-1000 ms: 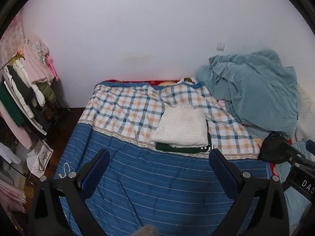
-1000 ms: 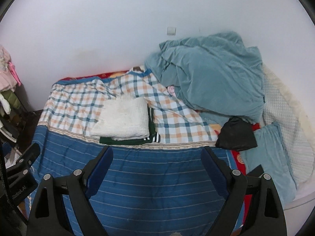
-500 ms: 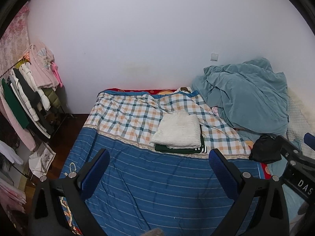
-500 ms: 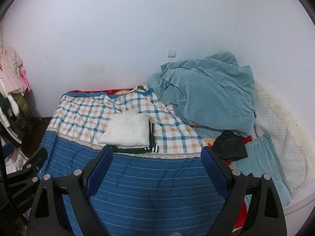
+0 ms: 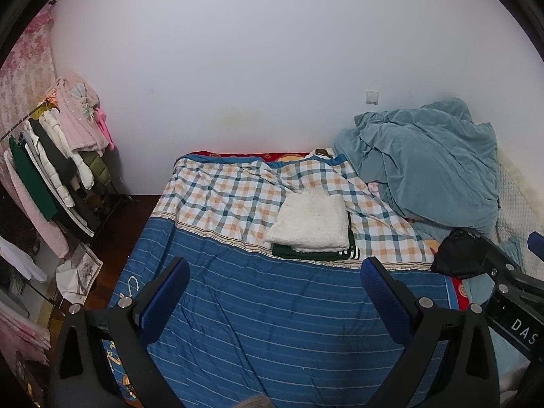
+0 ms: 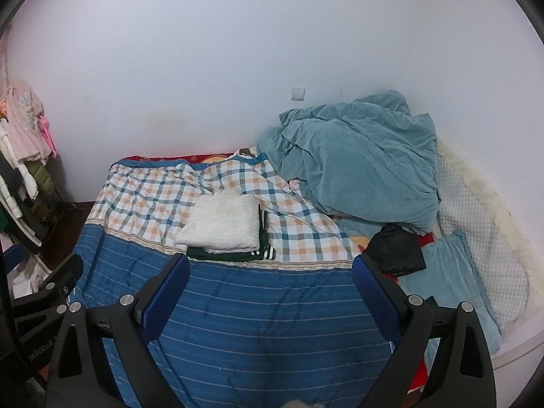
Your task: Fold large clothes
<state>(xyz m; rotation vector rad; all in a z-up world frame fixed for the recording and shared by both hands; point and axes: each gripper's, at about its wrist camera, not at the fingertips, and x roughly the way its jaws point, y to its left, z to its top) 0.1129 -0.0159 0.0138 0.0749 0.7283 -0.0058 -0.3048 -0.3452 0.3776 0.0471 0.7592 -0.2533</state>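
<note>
The left gripper [image 5: 275,292] is held above the near edge of the bed [image 5: 272,323], jaws spread wide and empty. The right gripper [image 6: 272,285] is held beside it in the same condition. A folded white fleece [image 5: 312,219] lies on a folded dark green garment [image 5: 316,253] at the middle of the bed, where the checked section meets the blue striped section. A crumpled teal blanket [image 6: 357,166] fills the far right corner. A black bag [image 6: 396,250] rests near the right edge

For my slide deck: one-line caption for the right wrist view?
Open right tongs above a blue striped bedspread, facing a folded white fleece stacked on a dark green garment.
</note>
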